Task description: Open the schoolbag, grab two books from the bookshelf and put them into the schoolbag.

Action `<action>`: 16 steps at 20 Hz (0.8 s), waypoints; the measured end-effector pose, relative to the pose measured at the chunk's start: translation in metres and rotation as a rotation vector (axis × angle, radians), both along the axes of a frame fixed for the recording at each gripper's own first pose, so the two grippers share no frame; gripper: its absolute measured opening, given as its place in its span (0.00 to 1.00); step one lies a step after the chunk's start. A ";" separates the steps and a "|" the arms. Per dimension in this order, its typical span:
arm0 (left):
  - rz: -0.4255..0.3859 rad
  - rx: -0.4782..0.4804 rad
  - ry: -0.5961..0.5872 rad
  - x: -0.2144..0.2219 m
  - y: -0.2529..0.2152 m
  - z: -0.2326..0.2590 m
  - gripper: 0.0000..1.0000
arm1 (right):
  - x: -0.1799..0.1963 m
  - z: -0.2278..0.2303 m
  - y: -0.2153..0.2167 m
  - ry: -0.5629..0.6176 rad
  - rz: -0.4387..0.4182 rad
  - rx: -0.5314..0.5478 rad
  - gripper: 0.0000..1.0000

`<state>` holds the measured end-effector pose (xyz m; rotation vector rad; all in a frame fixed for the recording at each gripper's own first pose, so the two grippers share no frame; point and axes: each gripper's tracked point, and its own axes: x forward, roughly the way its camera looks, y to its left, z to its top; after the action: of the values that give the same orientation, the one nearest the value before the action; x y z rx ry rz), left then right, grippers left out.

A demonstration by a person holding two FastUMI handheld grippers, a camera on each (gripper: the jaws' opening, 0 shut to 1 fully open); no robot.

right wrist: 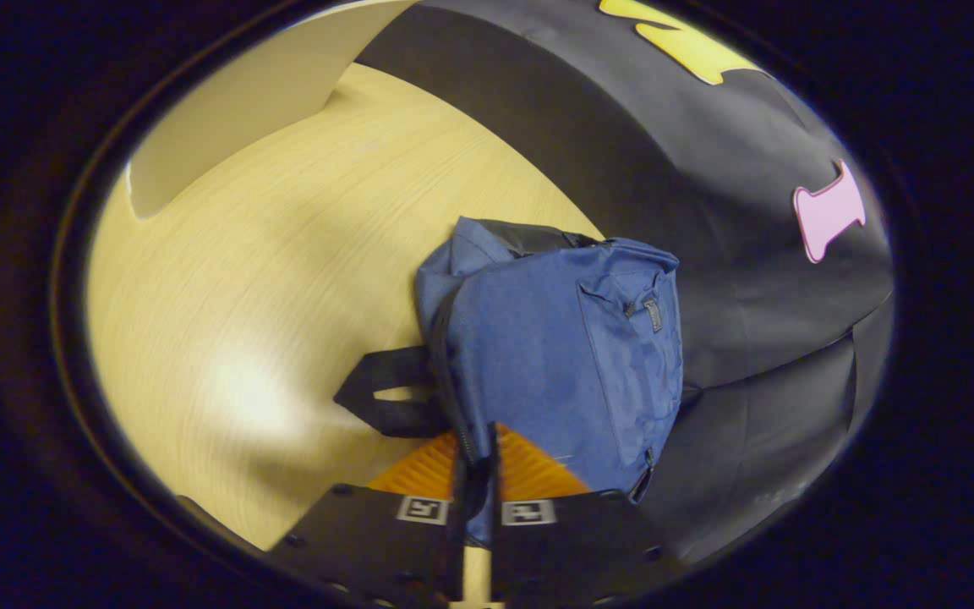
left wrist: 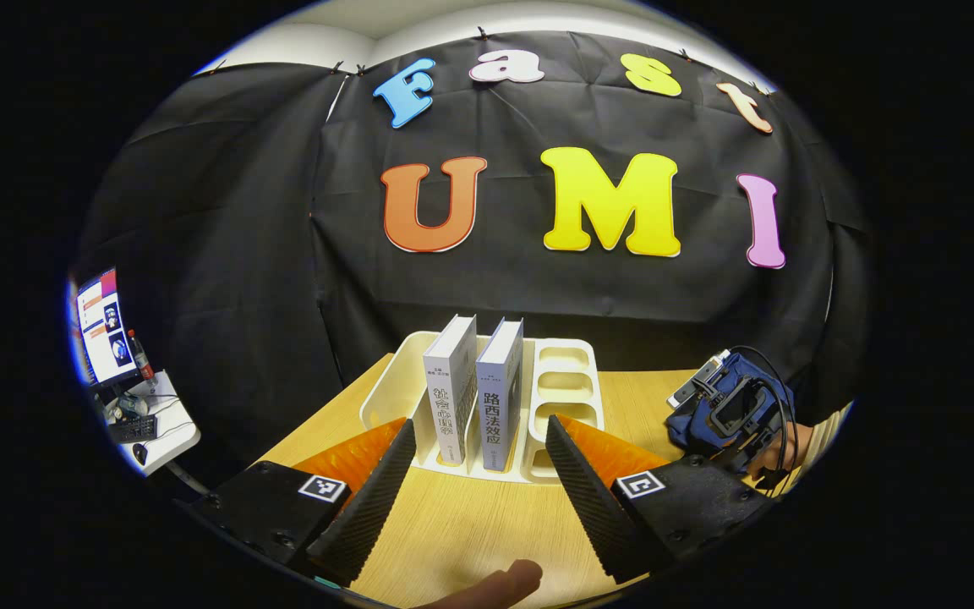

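Observation:
Two grey-white books (left wrist: 451,389) (left wrist: 500,397) stand upright side by side in a white slotted rack (left wrist: 567,381) on the wooden table. My left gripper (left wrist: 480,423) is open just in front of them, one finger on each side of the pair, touching neither. The blue schoolbag (right wrist: 555,355) lies on the table by the black wall. My right gripper (right wrist: 477,444) is shut on the zipper line at the bag's near edge. In the left gripper view the right gripper (left wrist: 736,410) and the hand holding it sit over the bag (left wrist: 688,427) at the far right.
A black strap (right wrist: 385,389) sticks out of the bag toward the bare tabletop (right wrist: 225,321). The rack has free slots on its right side. A side table with a monitor (left wrist: 102,326) stands off to the left. A fingertip (left wrist: 495,584) shows at the table's near edge.

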<state>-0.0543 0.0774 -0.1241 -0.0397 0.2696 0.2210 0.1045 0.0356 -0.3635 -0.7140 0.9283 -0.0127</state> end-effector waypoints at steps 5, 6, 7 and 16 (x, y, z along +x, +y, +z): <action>0.005 -0.005 0.005 0.002 0.008 -0.004 1.00 | -0.005 0.015 -0.005 0.026 0.022 0.065 0.04; 0.003 -0.006 0.006 0.003 0.010 -0.005 1.00 | -0.006 0.024 -0.010 0.039 0.014 0.104 0.01; 0.000 -0.006 0.007 0.007 0.012 -0.005 1.00 | -0.005 0.032 -0.013 0.045 -0.002 0.145 0.01; -0.031 0.006 0.012 0.036 0.012 -0.005 1.00 | 0.014 0.145 -0.050 -0.002 -0.045 0.350 0.01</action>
<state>-0.0181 0.0895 -0.1291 -0.0285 0.2811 0.1916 0.1187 -0.0149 -0.2189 -0.3691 0.9152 0.1074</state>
